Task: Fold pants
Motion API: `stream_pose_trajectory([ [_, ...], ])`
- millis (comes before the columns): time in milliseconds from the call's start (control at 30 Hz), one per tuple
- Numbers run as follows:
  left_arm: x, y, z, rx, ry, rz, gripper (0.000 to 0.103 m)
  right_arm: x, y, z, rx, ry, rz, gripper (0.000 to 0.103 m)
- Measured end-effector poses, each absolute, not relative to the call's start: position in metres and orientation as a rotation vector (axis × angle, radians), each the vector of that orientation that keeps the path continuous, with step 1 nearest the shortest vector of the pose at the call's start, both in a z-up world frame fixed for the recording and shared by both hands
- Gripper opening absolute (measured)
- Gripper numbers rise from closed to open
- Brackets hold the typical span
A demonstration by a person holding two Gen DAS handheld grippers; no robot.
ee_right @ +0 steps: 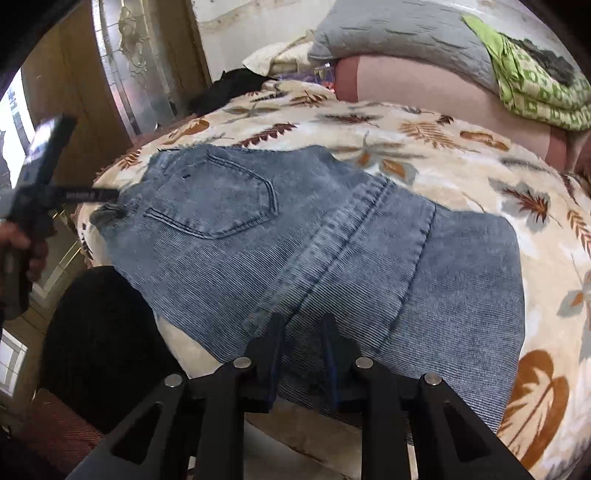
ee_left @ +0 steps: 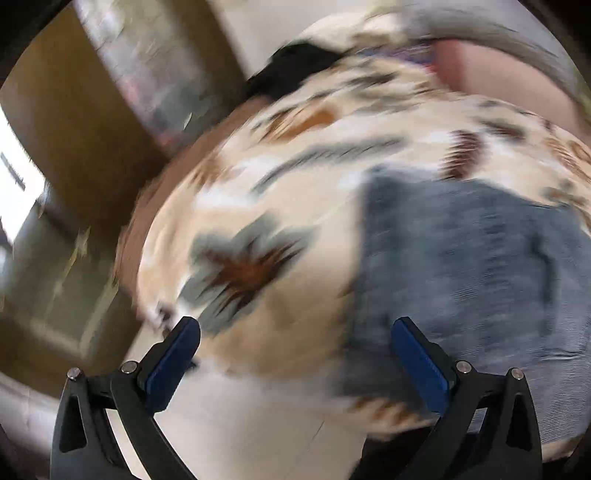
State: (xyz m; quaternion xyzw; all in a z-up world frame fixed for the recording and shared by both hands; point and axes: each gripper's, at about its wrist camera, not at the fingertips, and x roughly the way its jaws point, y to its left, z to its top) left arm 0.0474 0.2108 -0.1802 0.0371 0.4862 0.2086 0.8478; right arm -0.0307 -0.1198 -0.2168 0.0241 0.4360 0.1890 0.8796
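Note:
Blue denim pants [ee_right: 314,240] lie folded on a cream leaf-print blanket [ee_right: 424,147], back pocket up at the left. My right gripper [ee_right: 303,325] sits at the pants' near edge, jaws narrowly apart with denim between them. My left gripper [ee_left: 295,332] is open and empty, hovering above the blanket to the left of the pants [ee_left: 472,266]; that view is motion-blurred. The left gripper also shows at the far left of the right wrist view [ee_right: 40,192], held in a hand beside the pants' left end.
A grey pillow [ee_right: 399,33], a pink bolster [ee_right: 443,92] and a green patterned cloth [ee_right: 535,85] lie at the back of the bed. A black garment [ee_right: 232,88] lies at the back left. A wooden wardrobe with mirror [ee_right: 140,66] stands left. A dark shape [ee_right: 99,343] is by the bed's near-left edge.

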Motion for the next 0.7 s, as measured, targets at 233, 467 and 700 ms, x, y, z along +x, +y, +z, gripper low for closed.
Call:
stream_pose_trajectory([
  [233, 0.031, 0.253, -0.191, -0.173, 1.042, 0.401, 0.103, -0.039, -0.127, -0.2, 0.079, 0.8, 0.384, 0.028],
  [467, 0.019, 0.239, -0.199, -0.355, 1.082, 0.251, 0.103, -0.04, -0.138, -0.197, 0.118, 0.797, 0.341, 0.028],
  [700, 0.031, 0.228, -0.218, -0.495, 1.104, 0.186, 0.103, -0.039, -0.134, -0.198, 0.096, 0.798, 0.354, 0.029],
])
